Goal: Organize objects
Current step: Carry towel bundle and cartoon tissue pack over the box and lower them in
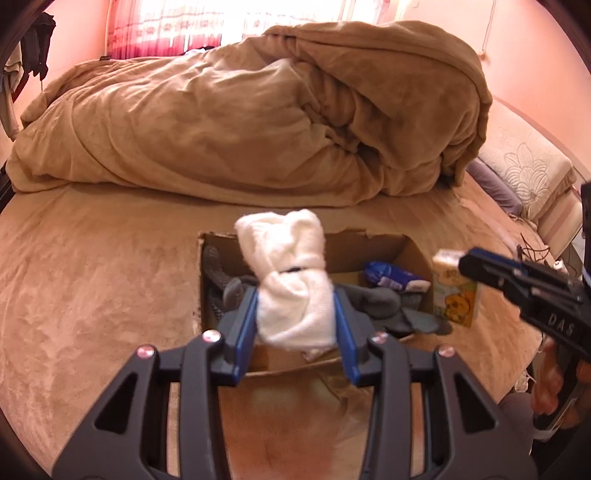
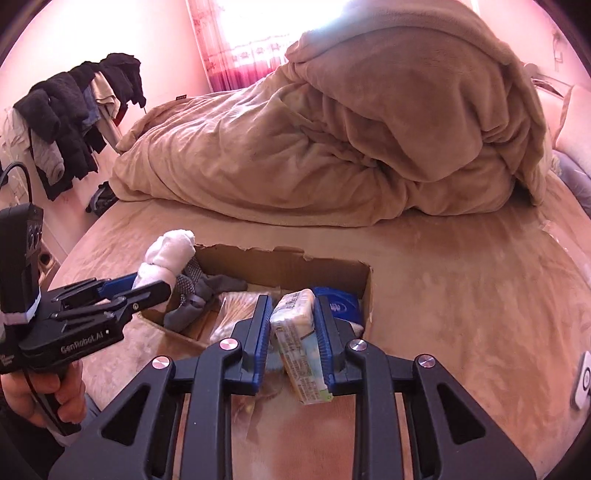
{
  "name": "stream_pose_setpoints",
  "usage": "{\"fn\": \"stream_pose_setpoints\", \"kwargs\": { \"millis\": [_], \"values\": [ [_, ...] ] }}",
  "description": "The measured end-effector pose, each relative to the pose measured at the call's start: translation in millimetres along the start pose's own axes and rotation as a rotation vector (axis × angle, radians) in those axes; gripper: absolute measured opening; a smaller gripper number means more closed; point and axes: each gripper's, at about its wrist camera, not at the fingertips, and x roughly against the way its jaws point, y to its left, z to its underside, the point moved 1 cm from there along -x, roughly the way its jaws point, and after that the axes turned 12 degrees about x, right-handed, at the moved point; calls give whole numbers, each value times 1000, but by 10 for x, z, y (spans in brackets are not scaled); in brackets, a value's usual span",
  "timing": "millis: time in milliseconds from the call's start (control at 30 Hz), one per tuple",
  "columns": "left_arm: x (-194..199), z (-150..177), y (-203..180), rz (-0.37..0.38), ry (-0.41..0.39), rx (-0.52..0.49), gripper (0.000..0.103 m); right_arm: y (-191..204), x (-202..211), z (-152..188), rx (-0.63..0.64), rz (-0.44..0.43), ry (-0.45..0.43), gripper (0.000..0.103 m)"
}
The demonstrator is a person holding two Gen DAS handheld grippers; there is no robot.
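Bedroom, pink walls, bright curtained window [image 2: 251, 33] behind. Bed [image 1: 92, 258] covered in a tan plush sheet; tan duvet [image 1: 258, 122] heaped at the far side. Dark clothes [image 2: 74, 110] hang on a rack at left.

Writing: "GenRoboLAI" (roughly, small print) on the left gripper [image 2: 147, 291] body as seen from the right wrist camera; "DAS" on the right gripper [image 1: 467, 264] body as seen from the left wrist camera. Print on the tissue pack is too small to read.

Left gripper: blue pads pinch a rolled white sock bundle [image 1: 291, 280], held above the near-left part of an open cardboard box [image 2: 280, 266] that sits on the bed. A hand [image 2: 40, 398] grips its handle.

Right gripper: pads pinch a yellow-green tissue pack [image 2: 299, 343], held over the box's near-right edge.

Box contents: grey socks [image 2: 199, 299], a blue packet [image 2: 340, 306], a clear-wrapped item, indistinct.

White device [image 2: 581, 380] lies on the bed at right.
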Motion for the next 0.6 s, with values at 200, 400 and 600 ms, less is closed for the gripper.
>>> {"fn": "stream_pose_setpoints", "kwargs": {
  "millis": [200,400,600],
  "values": [
    [-188,23,40,0,61,-8,41,49,-188,-214,28,-18,-15,25],
    [-524,88,108,-2,160,-8,42,120,-467,-376,60,-28,-16,25],
    [-593,134,164,-17,156,4,53,184,-824,-287,71,-52,36,27]
  ]
}}
